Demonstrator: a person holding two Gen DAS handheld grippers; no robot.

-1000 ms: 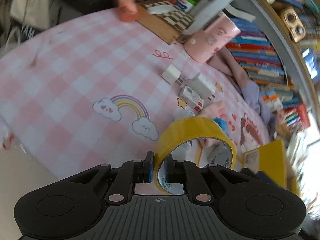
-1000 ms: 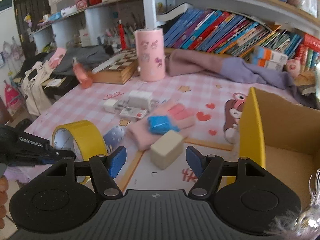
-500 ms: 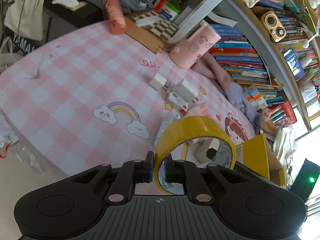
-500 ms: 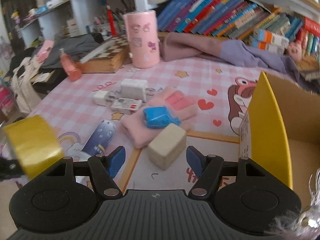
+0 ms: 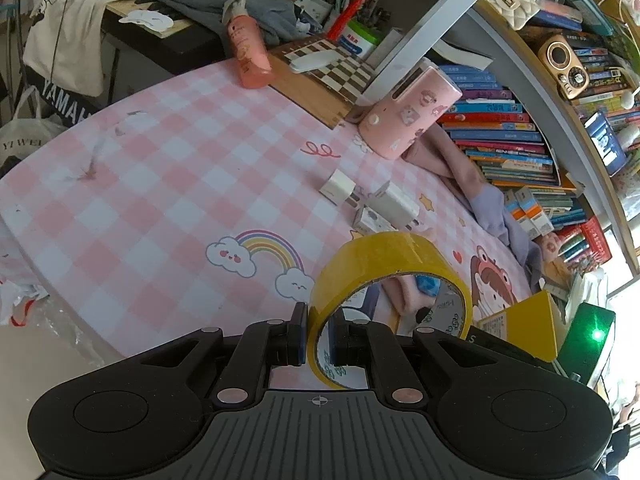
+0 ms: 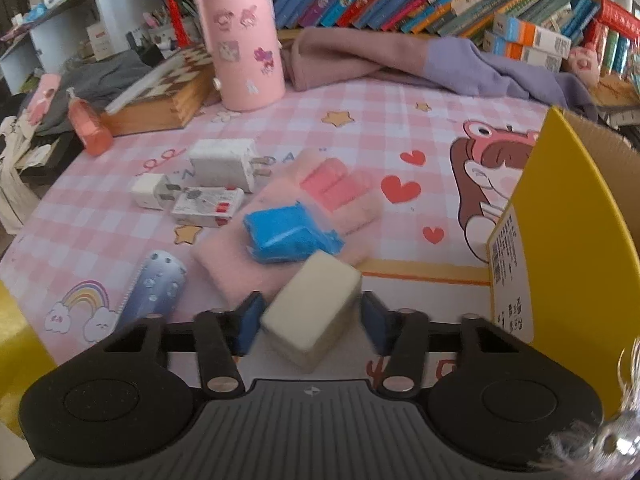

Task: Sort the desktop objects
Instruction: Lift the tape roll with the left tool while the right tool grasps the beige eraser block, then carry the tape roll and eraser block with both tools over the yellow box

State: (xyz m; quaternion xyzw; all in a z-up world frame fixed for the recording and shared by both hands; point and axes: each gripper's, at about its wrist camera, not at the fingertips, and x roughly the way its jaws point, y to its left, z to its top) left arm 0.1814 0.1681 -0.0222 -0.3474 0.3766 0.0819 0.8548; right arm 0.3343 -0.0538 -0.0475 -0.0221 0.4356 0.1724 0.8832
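My left gripper (image 5: 318,332) is shut on the wall of a yellow tape roll (image 5: 384,256), holding it upright above the near edge of the pink checked table mat (image 5: 180,184). In the right wrist view a cream block (image 6: 316,300) lies between the fingers of my right gripper (image 6: 310,320). Its jaws are closing around the block, with a thin gap still showing at the right pad. A yellow cardboard box (image 6: 560,200) stands open just right of the block. The tape roll (image 6: 16,340) also shows at the left edge of that view.
Beyond the block lie a pink glove (image 6: 340,192), a blue packet (image 6: 288,232), two white chargers (image 6: 224,164), a small white carton (image 6: 208,208) and a blue-grey tube (image 6: 156,292). A pink cylinder (image 6: 240,44), a chessboard box (image 6: 160,100), a pink bottle (image 6: 88,124) and purple cloth (image 6: 440,60) line the back.
My right gripper has moved forward and down over the cream block and its jaws have narrowed around it. The left gripper keeps the tape roll, shifted only slightly.
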